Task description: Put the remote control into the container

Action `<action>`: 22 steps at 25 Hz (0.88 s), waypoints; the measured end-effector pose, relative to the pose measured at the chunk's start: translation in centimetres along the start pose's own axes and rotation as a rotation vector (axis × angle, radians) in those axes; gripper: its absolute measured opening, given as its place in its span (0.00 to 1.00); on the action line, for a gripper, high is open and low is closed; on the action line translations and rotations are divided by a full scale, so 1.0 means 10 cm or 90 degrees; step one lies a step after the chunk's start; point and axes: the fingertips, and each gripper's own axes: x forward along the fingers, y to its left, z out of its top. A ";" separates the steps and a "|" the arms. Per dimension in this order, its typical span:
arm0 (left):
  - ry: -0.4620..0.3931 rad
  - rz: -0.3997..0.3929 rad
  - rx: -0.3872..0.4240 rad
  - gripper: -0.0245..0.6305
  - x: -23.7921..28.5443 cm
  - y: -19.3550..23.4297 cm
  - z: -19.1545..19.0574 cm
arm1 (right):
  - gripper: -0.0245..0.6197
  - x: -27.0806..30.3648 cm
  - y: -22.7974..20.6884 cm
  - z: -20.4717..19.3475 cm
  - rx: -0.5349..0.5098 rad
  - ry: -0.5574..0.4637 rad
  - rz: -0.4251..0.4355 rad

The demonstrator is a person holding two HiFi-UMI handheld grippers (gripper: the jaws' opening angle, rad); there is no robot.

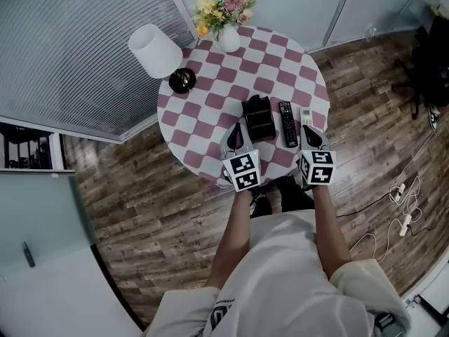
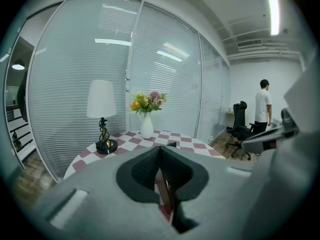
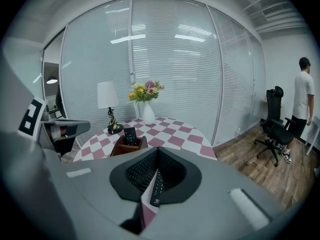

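On the round table [image 1: 203,118] with its pink-and-white checked cloth, a black remote control [image 1: 287,123] lies flat just to the right of the dark open-topped container [image 1: 261,123]. A smaller white remote [image 1: 306,116] lies at its other side. In the right gripper view another black remote [image 3: 130,135] stands upright inside the container [image 3: 120,146].

The left gripper [image 1: 236,135] hangs over the table's near edge, just in front of the container. Its jaws are clenched together with nothing between them, and only the cloth shows through the slit in the left gripper view [image 2: 160,148]. The right gripper [image 1: 313,137] hangs near the near ends of the two flat remotes. Its jaws [image 3: 158,150] are also pressed together and empty, and the black remote control [image 3: 157,189] shows on the cloth beyond them, ungrasped.

A white-shaded table lamp [image 1: 156,51] and a white vase of flowers [image 1: 228,37] stand at the far side.
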 end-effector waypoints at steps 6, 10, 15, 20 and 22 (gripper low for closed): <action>0.008 -0.012 -0.001 0.05 -0.14 -0.09 -0.11 | 0.04 -0.07 -0.02 -0.11 0.025 0.007 -0.014; 0.011 -0.015 -0.010 0.05 -0.18 -0.12 -0.14 | 0.04 -0.11 -0.05 -0.17 0.031 0.009 -0.016; 0.013 -0.011 -0.009 0.05 -0.15 -0.21 -0.17 | 0.04 -0.12 -0.12 -0.20 0.036 0.009 -0.015; 0.013 0.014 -0.012 0.04 -0.14 -0.22 -0.17 | 0.04 -0.14 -0.24 -0.22 0.042 0.011 -0.016; 0.022 0.020 -0.023 0.04 -0.12 -0.23 -0.19 | 0.04 -0.15 -0.28 -0.21 0.044 0.011 -0.017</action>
